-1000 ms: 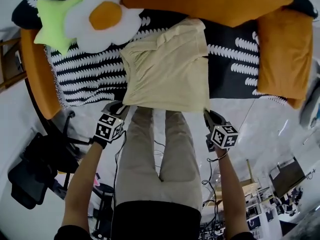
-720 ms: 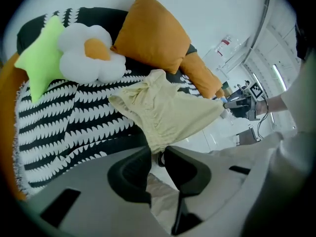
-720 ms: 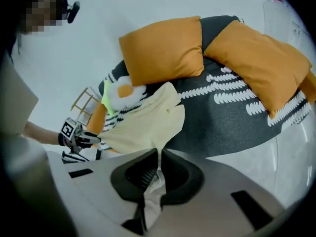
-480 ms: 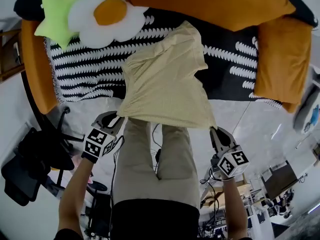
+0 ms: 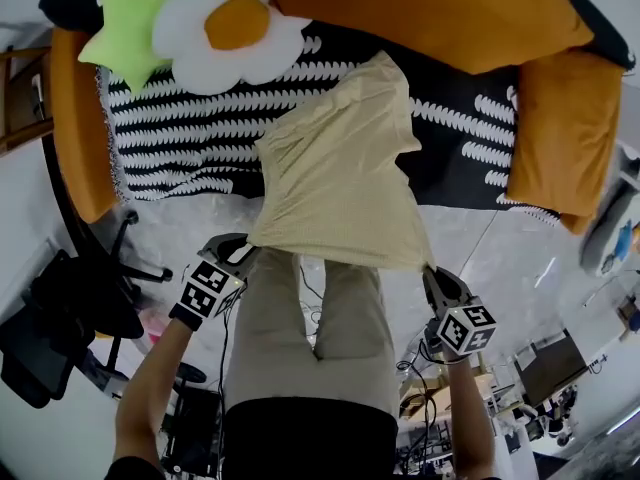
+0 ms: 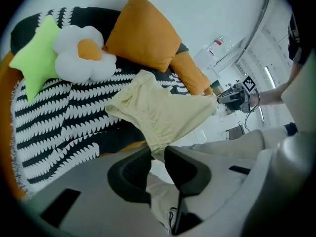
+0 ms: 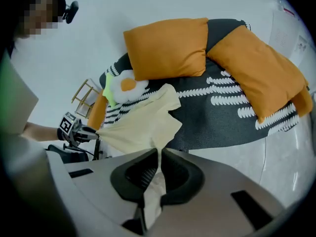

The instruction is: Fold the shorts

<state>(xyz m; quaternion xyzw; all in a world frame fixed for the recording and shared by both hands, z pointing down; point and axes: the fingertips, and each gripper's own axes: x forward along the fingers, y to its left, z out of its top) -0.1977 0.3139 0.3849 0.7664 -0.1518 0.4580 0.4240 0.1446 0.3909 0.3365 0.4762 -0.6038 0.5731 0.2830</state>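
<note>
Pale yellow shorts (image 5: 340, 183) held stretched between two grippers, the near edge up in the air.
Both bare forearms reach forward and spread apart, with the grippers tipped downward. The left gripper (image 5: 243, 252) has its fingers (image 6: 132, 174) pinched on one near corner of the cloth, and the right gripper (image 5: 431, 274) has its fingers (image 7: 180, 174) clamped tight on the other. The far end of the shorts rests on the sofa's black-and-white throw (image 5: 170, 138), beside the fried-egg pillow (image 5: 230, 33), with orange cushions (image 5: 440, 8) behind.
</note>
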